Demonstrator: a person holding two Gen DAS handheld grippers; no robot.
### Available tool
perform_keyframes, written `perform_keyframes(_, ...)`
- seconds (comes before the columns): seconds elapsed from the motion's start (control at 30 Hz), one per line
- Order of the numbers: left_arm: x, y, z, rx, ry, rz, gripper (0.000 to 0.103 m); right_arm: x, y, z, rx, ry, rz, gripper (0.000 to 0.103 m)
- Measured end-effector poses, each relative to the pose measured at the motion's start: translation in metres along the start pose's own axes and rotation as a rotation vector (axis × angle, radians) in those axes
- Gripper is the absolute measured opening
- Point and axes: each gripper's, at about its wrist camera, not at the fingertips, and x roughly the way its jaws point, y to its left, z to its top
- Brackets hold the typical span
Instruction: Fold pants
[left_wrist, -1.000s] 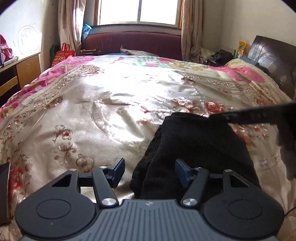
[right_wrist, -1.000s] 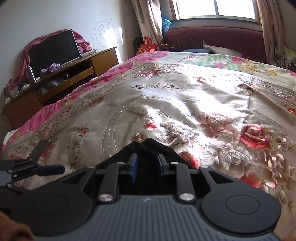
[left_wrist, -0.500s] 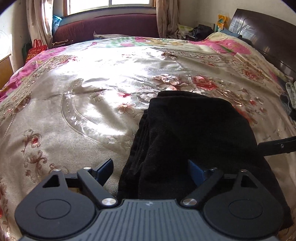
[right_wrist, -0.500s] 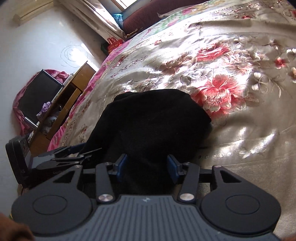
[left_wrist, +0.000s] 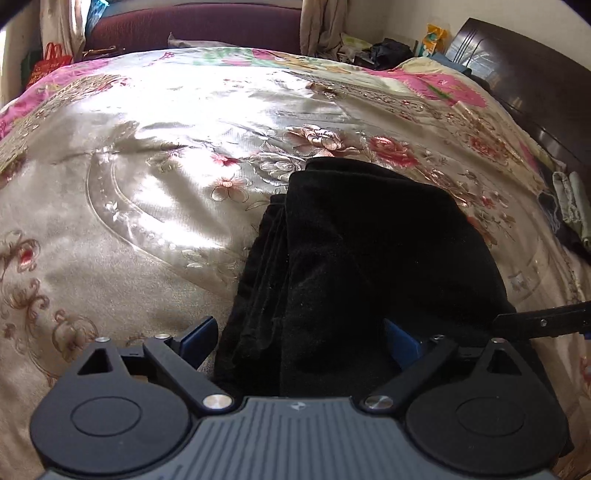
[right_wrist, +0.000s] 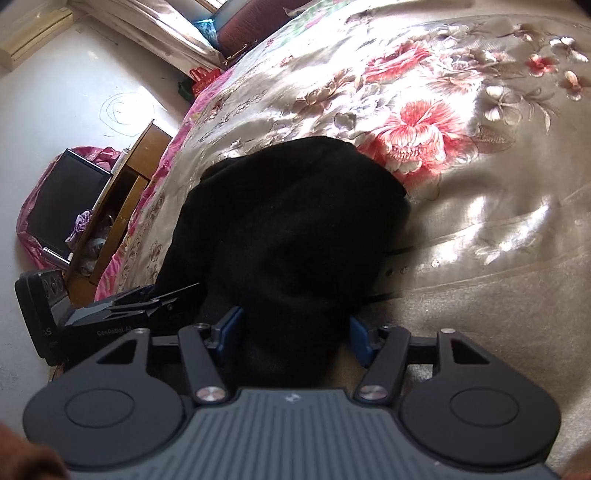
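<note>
Black pants folded on the floral bedspread, both grippers spread over the near end.

Left wrist view: left gripper (left_wrist: 299, 338) stood at its widest after just opening; the folded pants (left_wrist: 369, 251) lay between and beyond its fingers (left_wrist: 201, 332), pads clear of the cloth, nothing held. Bedspread (left_wrist: 147, 206) stretched ahead and left.
Right wrist view: right gripper (right_wrist: 293, 332) was partly spread, jaws just opened further, pants (right_wrist: 288, 221) bunched between the blue pads; whether the pads pressed the cloth, cannot tell. Left gripper (right_wrist: 147, 301) sat left of the fingers.
</note>
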Motion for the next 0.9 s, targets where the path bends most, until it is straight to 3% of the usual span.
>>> perform_keyframes(0.1,-0.009,-0.006,-0.007,-0.032,-0.019,-0.008,0.097,-0.001,-0.003,0.009,-0.001,0.013,0.007,0.042)
perform_keyframes(0.2,-0.014,-0.02,-0.013,-0.039,-0.019,0.001,0.093,-0.005,-0.005,0.027,-0.052,0.036,-0.019,0.035)
perform_keyframes(0.33,-0.019,-0.049,-0.023,-0.004,-0.035,-0.013,0.092,-0.014,-0.002,0.052,-0.136,0.046,-0.094,0.035)
perform_keyframes(0.5,-0.022,-0.041,-0.018,-0.073,-0.061,0.02,0.093,-0.03,0.008,0.037,-0.209,0.036,-0.153,0.038)
perform_keyframes(0.63,-0.037,-0.045,-0.019,-0.036,-0.083,0.116,0.095,-0.052,0.005,0.024,-0.201,-0.04,-0.208,0.039)
perform_keyframes(0.8,-0.053,-0.074,-0.014,0.091,-0.13,0.291,0.095,-0.077,0.02,0.009,-0.194,-0.112,-0.149,0.039)
perform_keyframes(0.9,-0.064,-0.085,-0.012,0.105,-0.153,0.272,0.095,-0.08,0.039,-0.006,-0.267,-0.125,-0.169,0.039)
